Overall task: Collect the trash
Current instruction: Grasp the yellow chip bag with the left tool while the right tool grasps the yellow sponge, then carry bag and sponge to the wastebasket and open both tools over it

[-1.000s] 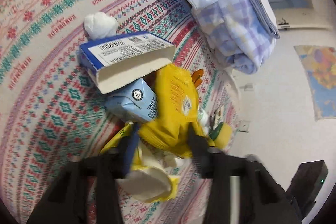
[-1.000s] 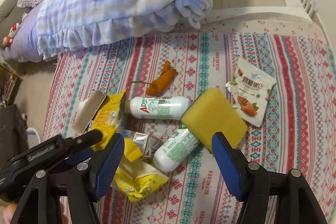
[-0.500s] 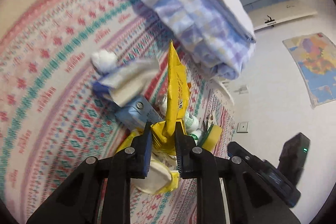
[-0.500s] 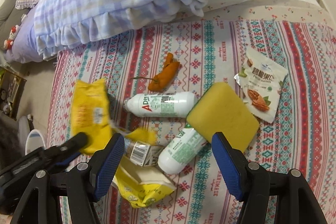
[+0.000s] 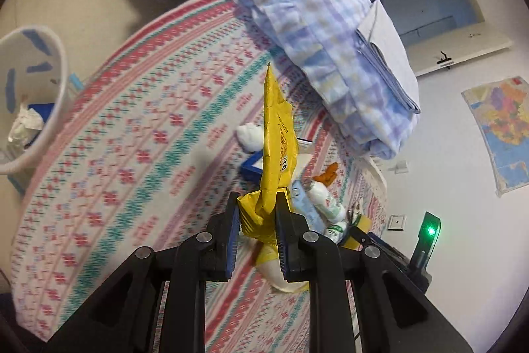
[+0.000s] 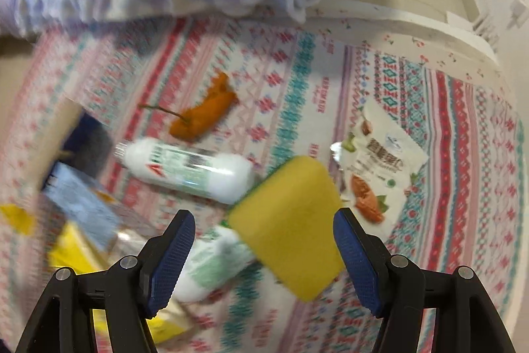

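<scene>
Left gripper [image 5: 256,220] is clamped on the yellow wrapper [image 5: 276,141], its jaws having just been closing with the crumpled bottom end pinched between the pads, and the wrapper stands up off the patterned bedspread [image 5: 132,138] like a little flag. That packet looks feather-light, crinkly and limp, so a pinch at the bunched end is the sensible hold; the free top end could flop or catch air on the way. The wrist is angled steeply down over the bed, with the white bin [image 5: 49,95] off to the left of this view (tissue and blue scraps already lie in it).

Right gripper [image 6: 264,250] hangs with its jaws spread wide and gripping nothing, pointing almost straight down over the rest of the litter. Going by size: the yellow sponge [image 6: 291,227] sits between the blue pads but untouched, soft and squashy, best taken across its flat sides. Just behind it lies the white bottle [image 6: 191,171], round, smooth, likely to roll, so grip mid-body. Right of the sponge is the nut packet [image 6: 380,161], flat and thin, and hard to get under. Smallest, the orange peel [image 6: 205,118], light and irregular.
</scene>
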`<state>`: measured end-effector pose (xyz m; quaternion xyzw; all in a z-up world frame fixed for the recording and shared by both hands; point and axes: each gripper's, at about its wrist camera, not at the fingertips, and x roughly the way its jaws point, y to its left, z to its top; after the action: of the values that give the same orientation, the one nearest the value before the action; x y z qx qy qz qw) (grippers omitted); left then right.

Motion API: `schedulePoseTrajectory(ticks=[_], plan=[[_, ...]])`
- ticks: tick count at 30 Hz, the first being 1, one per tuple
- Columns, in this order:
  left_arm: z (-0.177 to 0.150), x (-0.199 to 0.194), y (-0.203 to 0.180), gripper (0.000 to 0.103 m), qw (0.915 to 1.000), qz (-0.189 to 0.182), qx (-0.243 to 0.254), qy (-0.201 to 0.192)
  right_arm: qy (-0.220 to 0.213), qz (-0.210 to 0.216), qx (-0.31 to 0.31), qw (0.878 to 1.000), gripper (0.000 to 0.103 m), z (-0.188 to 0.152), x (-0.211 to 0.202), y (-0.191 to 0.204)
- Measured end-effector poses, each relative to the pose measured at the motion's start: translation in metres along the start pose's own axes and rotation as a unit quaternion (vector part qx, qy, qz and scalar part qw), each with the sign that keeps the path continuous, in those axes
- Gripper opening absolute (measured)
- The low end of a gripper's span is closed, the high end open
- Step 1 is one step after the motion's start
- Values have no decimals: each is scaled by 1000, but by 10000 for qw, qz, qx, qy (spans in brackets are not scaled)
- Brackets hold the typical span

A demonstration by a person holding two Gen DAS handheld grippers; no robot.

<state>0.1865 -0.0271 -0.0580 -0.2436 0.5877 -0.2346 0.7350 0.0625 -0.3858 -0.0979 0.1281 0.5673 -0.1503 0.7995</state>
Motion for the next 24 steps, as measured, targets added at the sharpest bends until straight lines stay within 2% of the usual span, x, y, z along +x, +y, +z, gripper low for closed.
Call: schedulePoseTrajectory(ticks=[4,5,6,7,9,11,13,16,19,24], plan=[[2,-8,10,21,10000,34,-14,3,136,-239,-202,9994,72,1,15,3],[2,-11,13,21,10000,20,-30,4,209,-327,-295,9988,66,1,19,6],[3,-17,17,21,10000,0,-57,1,269,-445,-382,9979,47,0,21,9],[4,-20,19,21,10000,-8,-70,-1,315,-534,-425,9972,41,1,20,11],[6,-30,24,21,9999,-39,-95,-44,52,-604,-473,9970,36,5,0,15],[8,-41,28,21,9999,18,-43,-141,-306,-721,-392,9962,35,8,-24,16],[9,-49,30,21,9996,148,58,-239,-659,-597,-376,9953,35,7,-50,21],[9,-56,34,21,9990,324,190,-261,-945,-443,-510,9932,35,2,-67,34],[10,-64,44,21,9989,377,117,-258,-1192,-253,-673,9903,35,-3,-76,51],[18,-85,61,21,9968,579,59,-542,-1589,417,-711,9838,35,-11,-100,89]])
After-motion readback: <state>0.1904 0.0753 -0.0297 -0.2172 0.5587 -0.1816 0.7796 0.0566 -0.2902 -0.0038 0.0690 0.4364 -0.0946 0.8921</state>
